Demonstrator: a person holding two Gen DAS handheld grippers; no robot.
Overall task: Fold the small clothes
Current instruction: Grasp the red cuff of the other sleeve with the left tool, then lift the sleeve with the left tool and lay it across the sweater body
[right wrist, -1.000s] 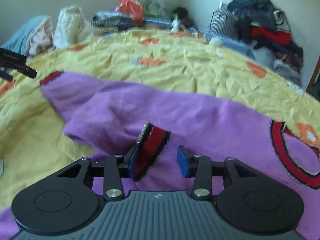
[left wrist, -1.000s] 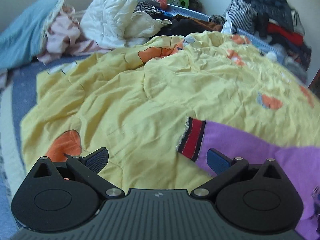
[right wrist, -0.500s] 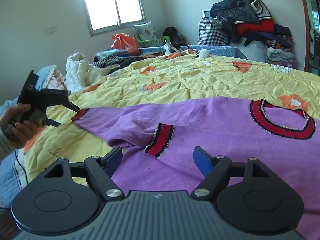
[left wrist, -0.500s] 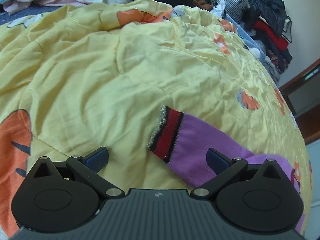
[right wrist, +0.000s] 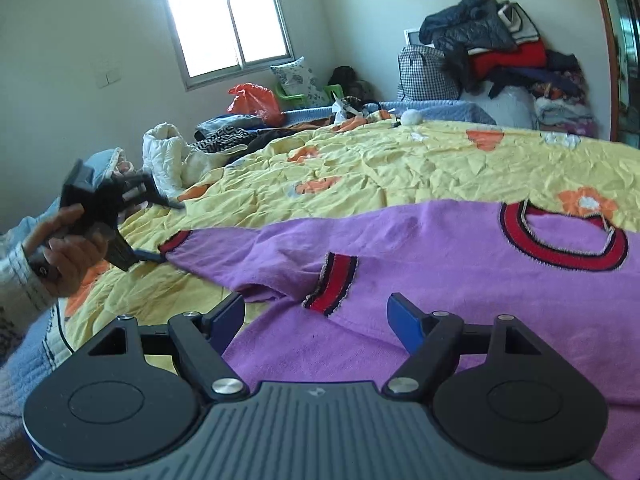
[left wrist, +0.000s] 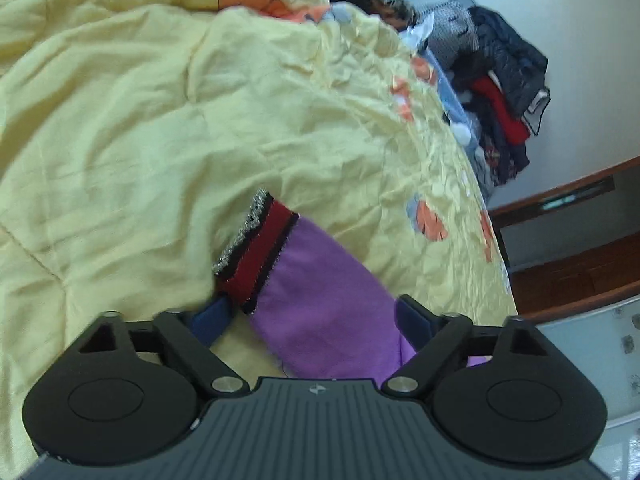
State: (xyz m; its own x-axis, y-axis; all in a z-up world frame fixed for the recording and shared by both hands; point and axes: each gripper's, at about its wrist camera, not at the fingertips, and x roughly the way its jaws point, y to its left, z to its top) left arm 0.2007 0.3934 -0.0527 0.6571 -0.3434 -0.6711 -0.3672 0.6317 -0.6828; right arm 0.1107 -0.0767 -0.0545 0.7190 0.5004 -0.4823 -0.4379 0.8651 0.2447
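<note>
A purple sweater (right wrist: 440, 248) with a red and black collar (right wrist: 560, 240) lies flat on the yellow quilt (right wrist: 400, 168). One sleeve is folded over its body, with the cuff (right wrist: 332, 280) just ahead of my right gripper (right wrist: 316, 316), which is open and holds nothing. The other sleeve (left wrist: 320, 288) stretches out to the left. Its red cuff (left wrist: 256, 248) lies between the fingers of my left gripper (left wrist: 312, 320), whose jaws are closing around it without pressing on it. In the right wrist view the left gripper (right wrist: 168, 232) straddles that cuff end.
A person's hand (right wrist: 68, 248) holds the left gripper at the bed's left edge. A white jacket (right wrist: 168, 152), an orange bag (right wrist: 256, 100) and dark clothes lie at the far side. A clothes pile (right wrist: 500, 52) stands at the back right. Wooden furniture (left wrist: 580, 264) borders the bed.
My right gripper has let go of the folded sleeve's cuff, opened wide and drawn back. My left gripper has rolled and dropped over the outstretched sleeve's cuff, and its jaws have narrowed.
</note>
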